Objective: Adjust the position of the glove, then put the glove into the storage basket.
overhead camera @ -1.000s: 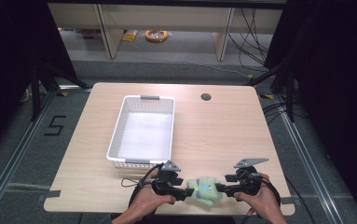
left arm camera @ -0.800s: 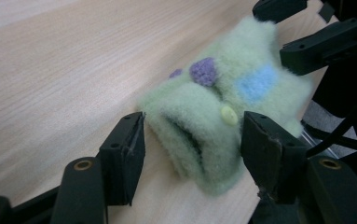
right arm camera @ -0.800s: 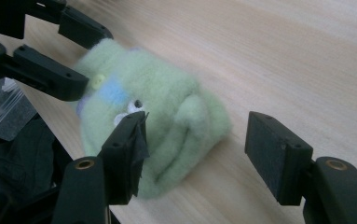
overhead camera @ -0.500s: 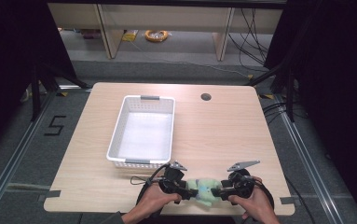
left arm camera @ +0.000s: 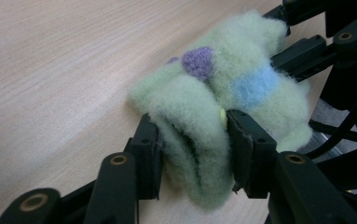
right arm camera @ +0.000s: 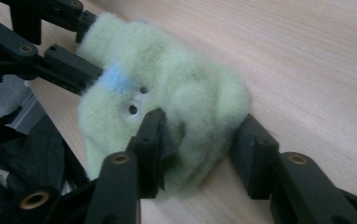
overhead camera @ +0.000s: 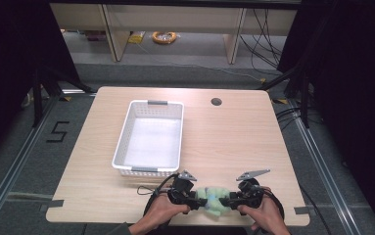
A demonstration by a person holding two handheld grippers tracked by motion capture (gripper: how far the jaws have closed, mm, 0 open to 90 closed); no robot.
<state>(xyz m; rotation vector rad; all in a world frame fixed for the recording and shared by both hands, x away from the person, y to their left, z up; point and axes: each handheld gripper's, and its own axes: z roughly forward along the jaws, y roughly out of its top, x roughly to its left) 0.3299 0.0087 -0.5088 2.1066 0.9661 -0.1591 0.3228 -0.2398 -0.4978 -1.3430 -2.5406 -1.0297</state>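
A fluffy pale green plush toy [overhead camera: 213, 199] with blue and purple spots lies at the table's front edge between my two hands. My left gripper [overhead camera: 198, 199] comes at it from the left and my right gripper [overhead camera: 228, 201] from the right. In the left gripper view the toy [left arm camera: 223, 93] bulges between the two black jaws of the left gripper [left arm camera: 192, 154], which have just been closing and press into it. In the right gripper view the right gripper [right arm camera: 203, 149] has likewise just closed onto the toy [right arm camera: 167, 84], squeezing its near end.
A white perforated basket [overhead camera: 121, 147] stands empty on the light wooden table [overhead camera: 244, 142], behind and left of the hands. A dark round hole [overhead camera: 216, 102] sits near the table's far edge. Black cables trail from the grippers over the front edge.
Both grippers' jaws have narrowed onto the plush toy, which now looks more squeezed between them. The hands have stayed almost where they were.
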